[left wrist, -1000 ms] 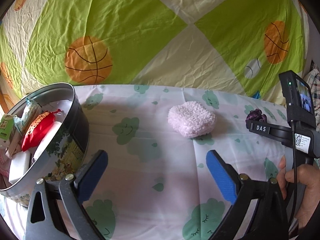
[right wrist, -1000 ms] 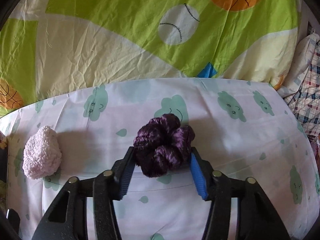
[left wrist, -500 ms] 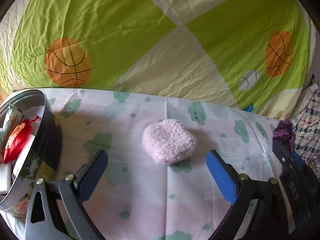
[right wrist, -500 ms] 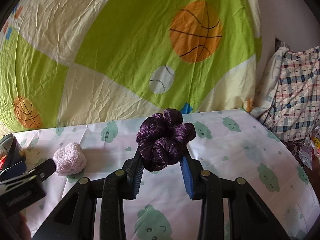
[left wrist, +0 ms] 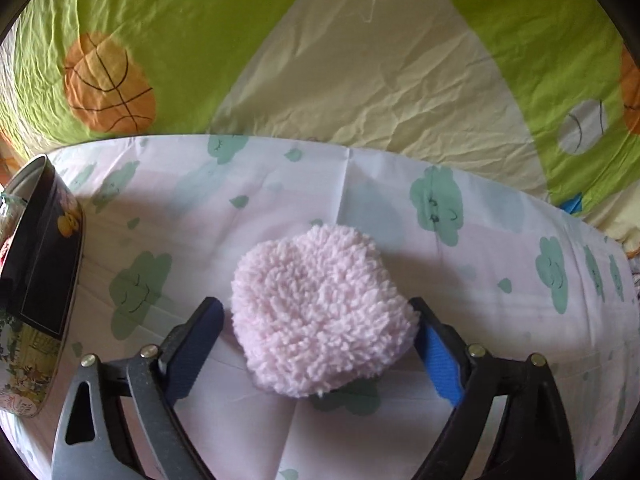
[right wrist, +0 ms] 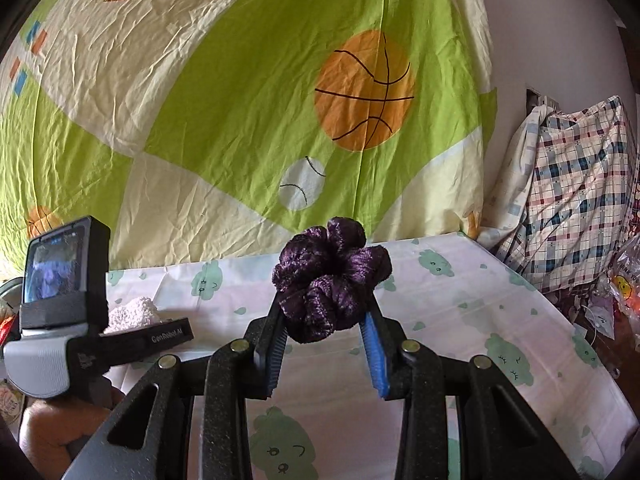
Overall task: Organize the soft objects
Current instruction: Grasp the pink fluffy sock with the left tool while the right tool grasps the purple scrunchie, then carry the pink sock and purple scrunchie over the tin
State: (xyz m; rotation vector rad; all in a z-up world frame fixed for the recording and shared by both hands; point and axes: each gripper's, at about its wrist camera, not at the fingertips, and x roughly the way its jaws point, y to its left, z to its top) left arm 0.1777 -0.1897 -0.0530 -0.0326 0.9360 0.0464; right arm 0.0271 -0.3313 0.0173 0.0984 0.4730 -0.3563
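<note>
Left wrist view: left gripper (left wrist: 316, 328) closing, jaws straddling pink puff (left wrist: 320, 314) on the cloth, not yet pinching, presumably for the tin (left wrist: 40, 276) at left; right gripper (right wrist: 326, 326) clamps purple scrunchie (right wrist: 330, 278) aloft.

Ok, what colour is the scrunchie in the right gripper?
Dark purple scrunchie, pinched in the right gripper; clearest in the right wrist view.

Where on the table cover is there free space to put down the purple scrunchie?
The cloud-print table cover lies bare right of the purple scrunchie, up to the plaid bedding. Another bare strip runs between the pink fluffy pad and the tin. Around the pad is crowded: the left gripper is closing about it.
</note>
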